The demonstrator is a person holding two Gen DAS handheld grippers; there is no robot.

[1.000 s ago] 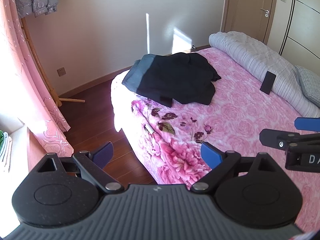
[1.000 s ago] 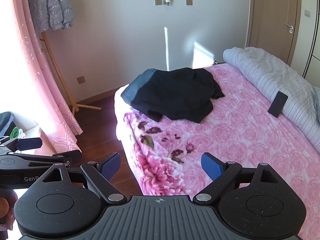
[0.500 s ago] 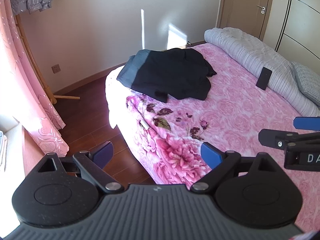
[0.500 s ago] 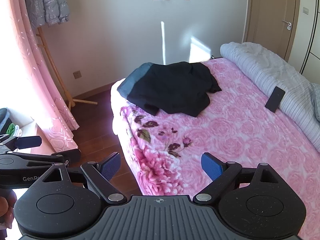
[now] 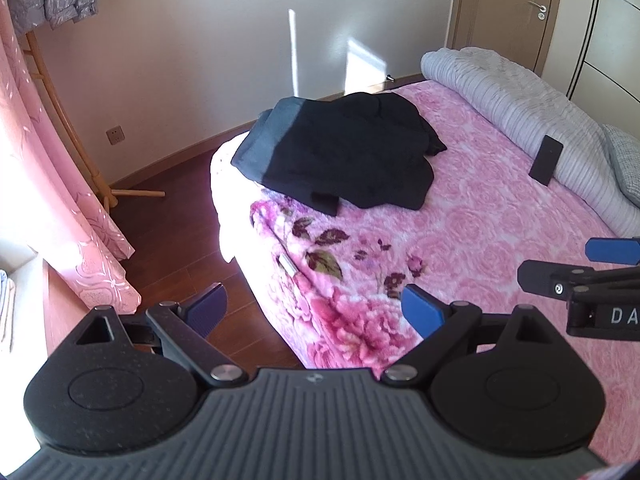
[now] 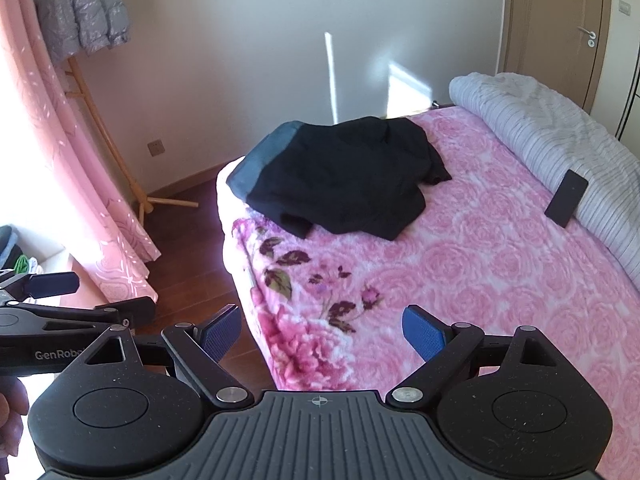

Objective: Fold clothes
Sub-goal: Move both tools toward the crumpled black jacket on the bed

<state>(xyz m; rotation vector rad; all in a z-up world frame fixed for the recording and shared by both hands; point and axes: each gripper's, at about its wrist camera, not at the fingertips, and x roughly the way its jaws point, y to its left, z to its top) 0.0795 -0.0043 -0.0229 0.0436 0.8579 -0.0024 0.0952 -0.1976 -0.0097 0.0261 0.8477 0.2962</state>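
Observation:
A crumpled black garment [image 5: 352,156] [image 6: 348,176] lies on the far corner of the bed, on top of a blue-grey garment [image 5: 266,132] [image 6: 262,156] that sticks out at its left. My left gripper [image 5: 314,306] is open and holds nothing; it hovers over the near bed corner, well short of the clothes. My right gripper [image 6: 322,330] is open too, empty, over the same near edge. The right gripper's fingers [image 5: 612,250] show at the right edge of the left wrist view, and the left gripper's fingers [image 6: 54,284] at the left edge of the right wrist view.
The bed carries a pink rose-patterned blanket [image 5: 460,248] [image 6: 480,264]. A rolled grey striped duvet [image 5: 520,92] and a black phone [image 5: 545,159] [image 6: 566,198] lie along its right side. Pink curtains [image 6: 68,168], a wooden coat stand [image 6: 108,140] and dark wood floor [image 5: 168,220] are left.
Both grippers have drifted a little relative to the bed, so the clothes shift slightly in view. Both stay open and empty.

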